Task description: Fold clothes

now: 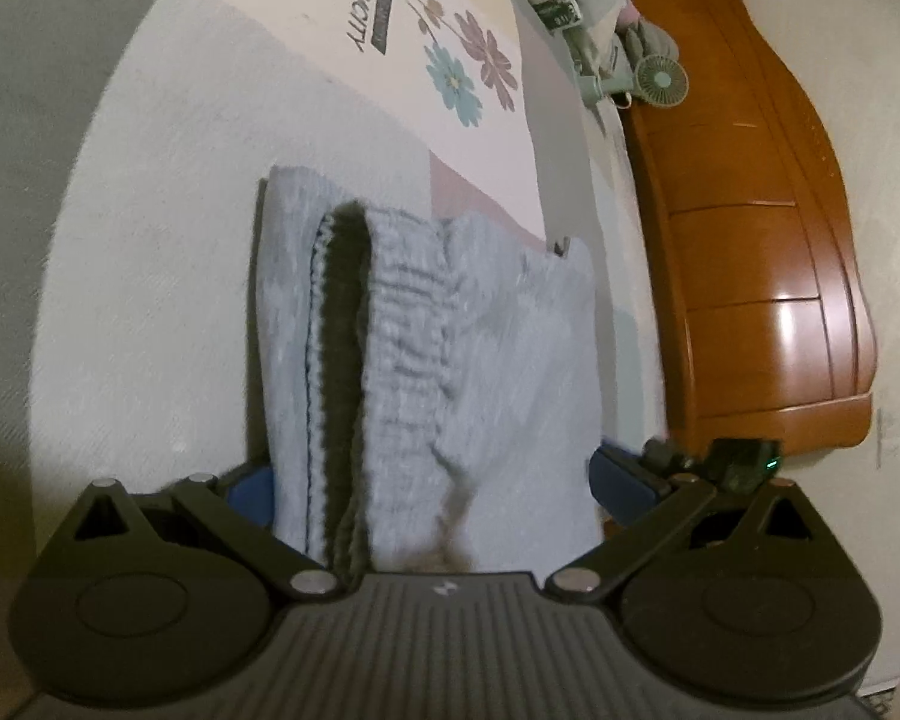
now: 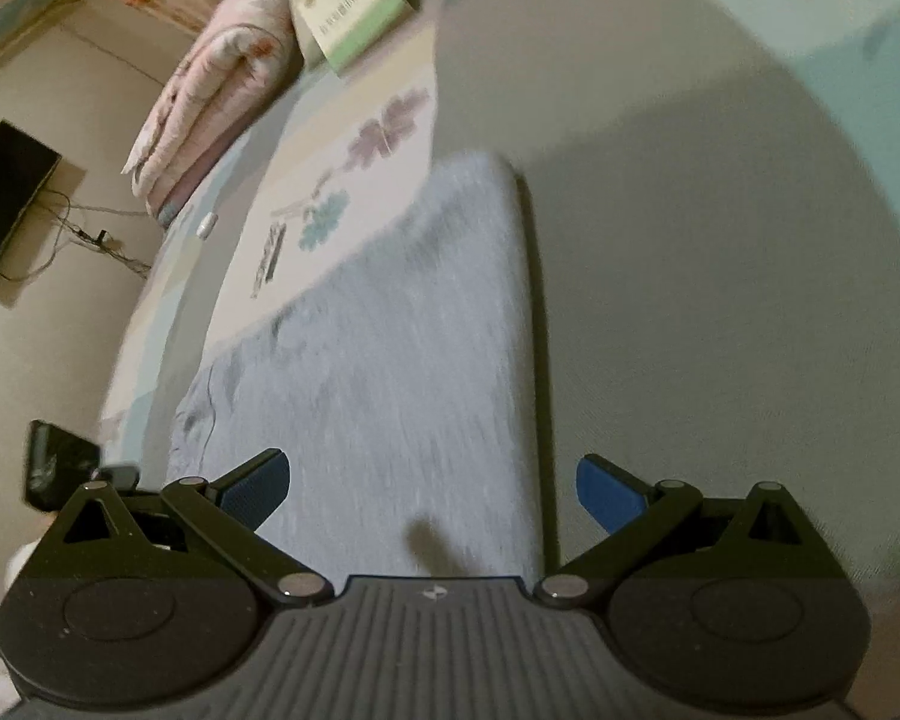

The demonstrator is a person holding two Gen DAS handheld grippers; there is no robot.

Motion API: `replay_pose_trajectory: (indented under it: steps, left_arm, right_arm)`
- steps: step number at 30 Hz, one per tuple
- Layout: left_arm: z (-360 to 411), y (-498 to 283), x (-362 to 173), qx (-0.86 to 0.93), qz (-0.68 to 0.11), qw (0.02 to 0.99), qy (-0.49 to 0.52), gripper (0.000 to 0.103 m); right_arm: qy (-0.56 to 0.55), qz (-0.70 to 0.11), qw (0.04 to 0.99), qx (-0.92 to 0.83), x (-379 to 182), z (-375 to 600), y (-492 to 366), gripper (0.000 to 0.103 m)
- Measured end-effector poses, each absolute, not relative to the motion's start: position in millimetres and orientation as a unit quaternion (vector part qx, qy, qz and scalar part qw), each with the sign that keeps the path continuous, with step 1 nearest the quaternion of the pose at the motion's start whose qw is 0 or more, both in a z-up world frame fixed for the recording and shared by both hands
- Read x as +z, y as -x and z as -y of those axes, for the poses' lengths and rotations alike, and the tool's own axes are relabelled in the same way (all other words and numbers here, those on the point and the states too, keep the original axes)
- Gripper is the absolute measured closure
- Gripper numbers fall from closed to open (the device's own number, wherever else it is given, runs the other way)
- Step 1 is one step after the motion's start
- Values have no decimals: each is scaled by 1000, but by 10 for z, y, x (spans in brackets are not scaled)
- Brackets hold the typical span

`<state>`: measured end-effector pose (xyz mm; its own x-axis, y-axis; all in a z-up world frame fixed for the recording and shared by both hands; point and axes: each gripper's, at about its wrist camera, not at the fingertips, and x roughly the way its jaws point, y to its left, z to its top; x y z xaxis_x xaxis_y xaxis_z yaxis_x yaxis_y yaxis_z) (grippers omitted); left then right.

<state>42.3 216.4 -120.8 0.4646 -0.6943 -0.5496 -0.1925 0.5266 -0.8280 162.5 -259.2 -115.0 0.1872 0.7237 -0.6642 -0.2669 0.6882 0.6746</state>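
A light blue knitted sweater (image 1: 480,336) lies folded on the bed sheet (image 1: 150,252). Its ribbed collar (image 1: 390,330) and dark neck opening show in the left wrist view. My left gripper (image 1: 432,480) is open, its blue pads on either side of the sweater's near end. In the right wrist view the sweater (image 2: 402,348) stretches away from me, blurred. My right gripper (image 2: 432,489) is open, with the sweater's near edge between its pads (image 2: 606,492).
The sheet has a flower print (image 1: 468,69) and lettering. A wooden headboard (image 1: 756,228) stands at the right. A small green fan (image 1: 660,81) and bedding lie beyond. A pink quilt (image 2: 210,78), a box (image 2: 354,12) and a wall screen (image 2: 6,198) show in the right wrist view.
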Motion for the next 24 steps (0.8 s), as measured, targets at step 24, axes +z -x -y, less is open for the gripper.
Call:
replay_pose_trajectory:
  steps: [24]
  left_arm:
    - [-2073,-659,-1251,-213,-498,708,454,2]
  right_arm:
    - [-304,-558,648,420,-1413,2363,-1999,0]
